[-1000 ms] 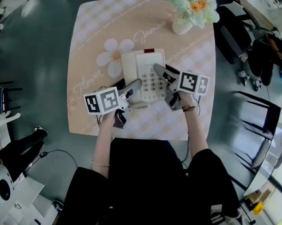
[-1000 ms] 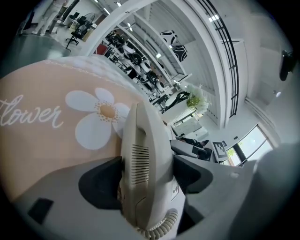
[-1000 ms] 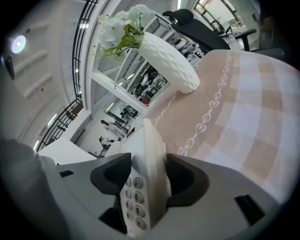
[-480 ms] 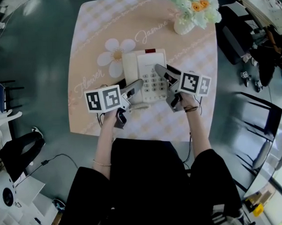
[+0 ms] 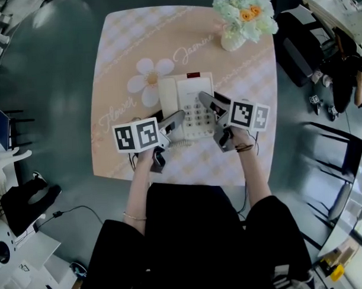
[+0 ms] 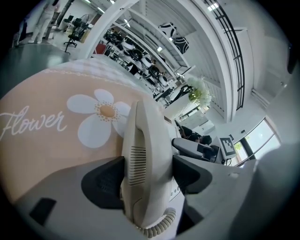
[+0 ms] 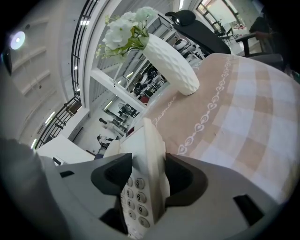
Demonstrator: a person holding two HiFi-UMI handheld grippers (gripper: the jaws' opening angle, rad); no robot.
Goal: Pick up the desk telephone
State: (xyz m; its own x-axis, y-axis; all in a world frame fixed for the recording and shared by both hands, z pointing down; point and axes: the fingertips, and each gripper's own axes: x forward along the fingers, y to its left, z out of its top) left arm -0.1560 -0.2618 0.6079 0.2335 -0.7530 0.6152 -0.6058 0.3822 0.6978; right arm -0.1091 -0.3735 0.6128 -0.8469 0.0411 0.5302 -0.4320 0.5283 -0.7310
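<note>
obstacle: flower vase point(image 5: 232, 39), far-right corner | free: table point(image 5: 130, 48) beyond telephone point(image 5: 188, 90), leftward

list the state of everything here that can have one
desk telephone: gripped at both sides, unclear if it is off the cloth yet
handset: lying along the telephone's left side, clamped
left gripper: shut on the handset
right gripper: shut on the telephone's right edge
vase: upright, flowers in it
</note>
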